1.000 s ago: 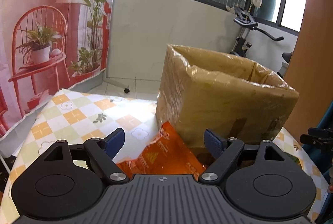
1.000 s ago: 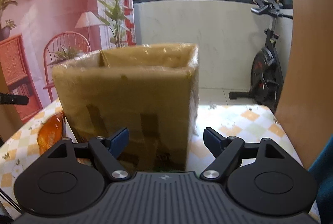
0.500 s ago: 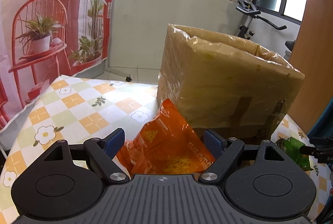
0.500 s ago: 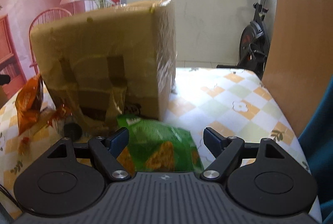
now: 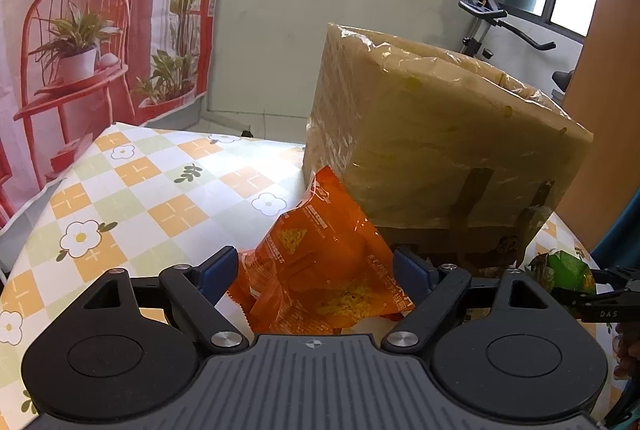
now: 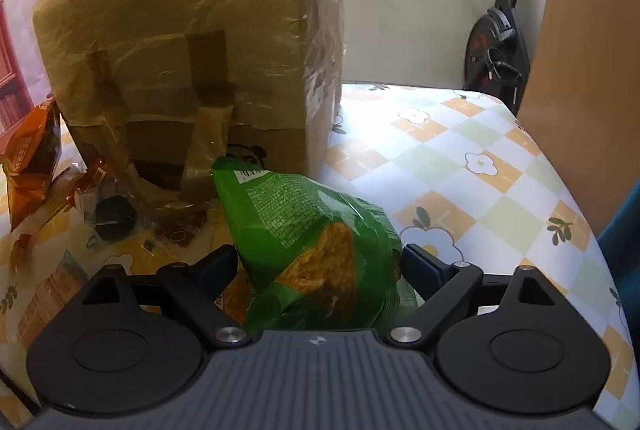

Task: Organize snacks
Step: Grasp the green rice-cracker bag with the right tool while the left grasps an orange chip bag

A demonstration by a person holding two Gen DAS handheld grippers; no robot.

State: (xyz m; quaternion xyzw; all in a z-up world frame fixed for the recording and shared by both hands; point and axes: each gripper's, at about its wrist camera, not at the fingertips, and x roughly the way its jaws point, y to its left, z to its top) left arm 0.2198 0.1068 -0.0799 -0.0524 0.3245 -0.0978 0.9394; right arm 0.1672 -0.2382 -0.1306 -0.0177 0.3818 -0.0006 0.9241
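Note:
An orange snack bag (image 5: 312, 242) leans against the tall cardboard box (image 5: 432, 150) wrapped in plastic film. My left gripper (image 5: 314, 266) is open around the bag's lower part, and its blue pads do not press on it. In the right wrist view a green snack bag (image 6: 296, 226) lies in front of the same box (image 6: 192, 30). My right gripper (image 6: 320, 262) straddles it and its jaws are opening, with the bag loose between them. The green bag (image 5: 564, 270) also shows at the left view's right edge.
The checked flower tablecloth (image 5: 160, 198) covers the table. Small wrappers (image 6: 92, 186) and a black round thing (image 6: 114, 218) lie at the box's foot, beside the orange bag (image 6: 32, 158). An exercise bike (image 6: 496, 38) and a wooden panel (image 6: 580, 70) stand at the right.
The right gripper sank toward the table and the green bag came in between its jaws, which spread wider. The left gripper tipped down, so more of the orange bag shows between its fingers.

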